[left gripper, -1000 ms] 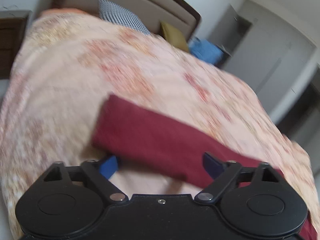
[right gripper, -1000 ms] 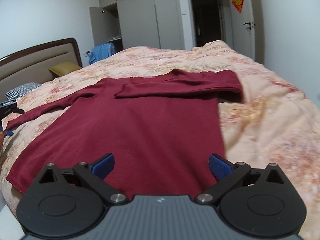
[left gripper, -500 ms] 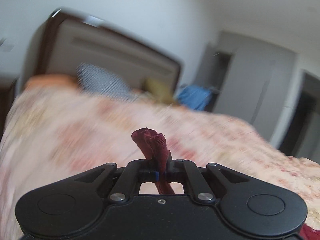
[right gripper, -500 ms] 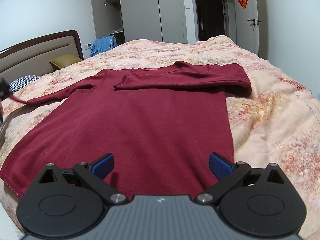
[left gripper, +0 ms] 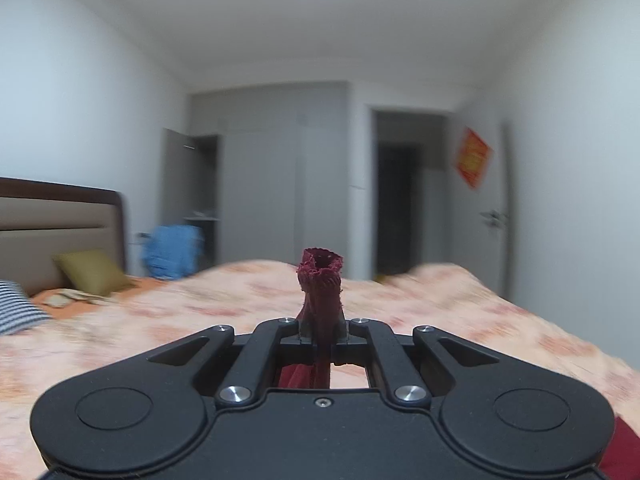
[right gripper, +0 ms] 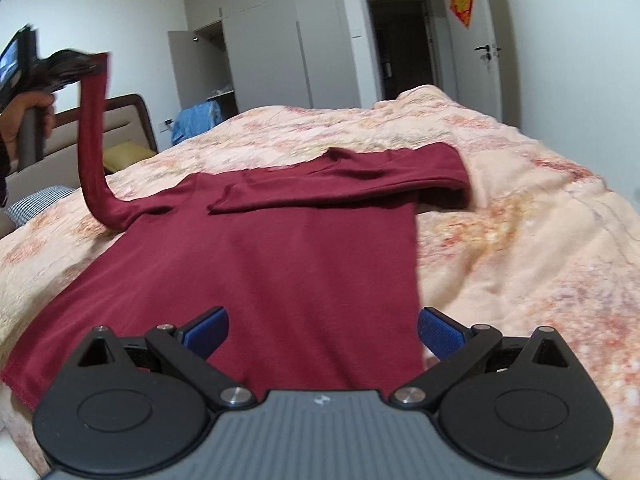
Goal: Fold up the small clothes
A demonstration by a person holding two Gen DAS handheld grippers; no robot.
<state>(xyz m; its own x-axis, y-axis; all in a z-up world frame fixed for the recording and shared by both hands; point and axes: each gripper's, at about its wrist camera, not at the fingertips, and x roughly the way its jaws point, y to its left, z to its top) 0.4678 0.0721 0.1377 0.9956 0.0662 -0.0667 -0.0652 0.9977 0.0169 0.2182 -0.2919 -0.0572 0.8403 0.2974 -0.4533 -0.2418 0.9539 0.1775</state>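
1. The dark red long-sleeved top [right gripper: 280,264] lies flat on the bed quilt [right gripper: 520,240], hem toward the right wrist camera, neckline away from it. Fabric is a plain, fine knit in one colour, mostly smooth across the body.
2. The sleeve on the picture's right [right gripper: 344,184] is folded across the chest. It lies as a flat band from the shoulder on that side to about mid-chest, with its cuff end pointing to the picture's left.
3. The other sleeve [right gripper: 94,140] is lifted off the quilt. It rises in a narrow column from the shoulder area, curving at its base where it leaves the bed.
4. The left gripper [right gripper: 90,66] is pressed together on that sleeve's cuff. In the left wrist view the cuff [left gripper: 320,276] pokes out beyond the fingers as a small bunched tube with a ribbed edge, and more red cloth hangs below the jaws.
5. A hand [right gripper: 24,116] holds the left gripper's handle, at the upper left of the right wrist view, above the bed.
6. The right gripper [right gripper: 322,330] is spread wide with nothing between its blue pads [right gripper: 440,332]. It sits over the hem end of the top; contact with the cloth cannot be told.
7. The hem edge at the lower left shows a stitched border.
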